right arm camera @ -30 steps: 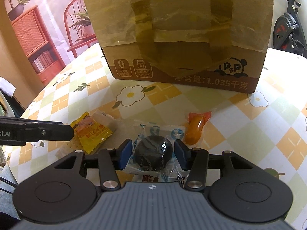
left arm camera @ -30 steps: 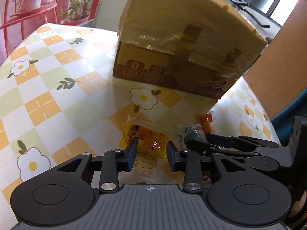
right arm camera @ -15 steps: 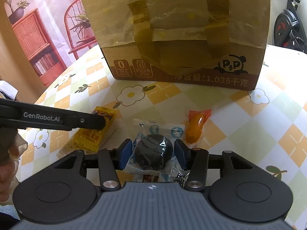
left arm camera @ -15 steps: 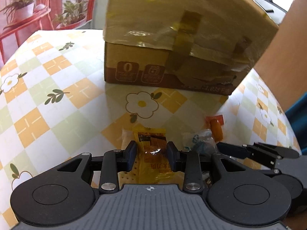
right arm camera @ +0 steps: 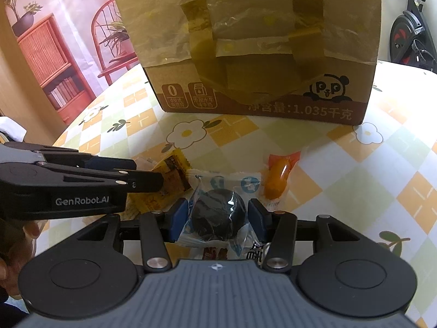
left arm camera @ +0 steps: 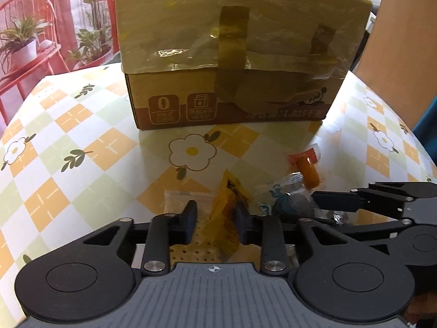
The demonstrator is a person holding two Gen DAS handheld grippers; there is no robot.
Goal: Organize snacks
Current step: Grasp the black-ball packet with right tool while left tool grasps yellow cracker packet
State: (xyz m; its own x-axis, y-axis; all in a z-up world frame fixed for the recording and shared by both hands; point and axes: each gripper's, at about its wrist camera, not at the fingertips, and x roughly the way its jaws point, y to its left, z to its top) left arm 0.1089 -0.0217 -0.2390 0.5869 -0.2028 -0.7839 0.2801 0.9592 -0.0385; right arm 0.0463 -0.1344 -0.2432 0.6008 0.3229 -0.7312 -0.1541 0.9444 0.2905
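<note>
The left fingers (left arm camera: 215, 220) clamped the yellow snack packet (left arm camera: 228, 218); the right fingers (right arm camera: 217, 216) clamped the dark round cake packet (right arm camera: 217, 214), both before the cardboard box (right arm camera: 259, 54).

Both grippers share one build: a ribbed grey body, two round black discs, black linkage arms with silver screws. The left gripper (left arm camera: 215, 218) carries white "GenRobot.AI" lettering on its side; the right gripper (right arm camera: 217, 217) has blue pads (right arm camera: 179, 214).
</note>
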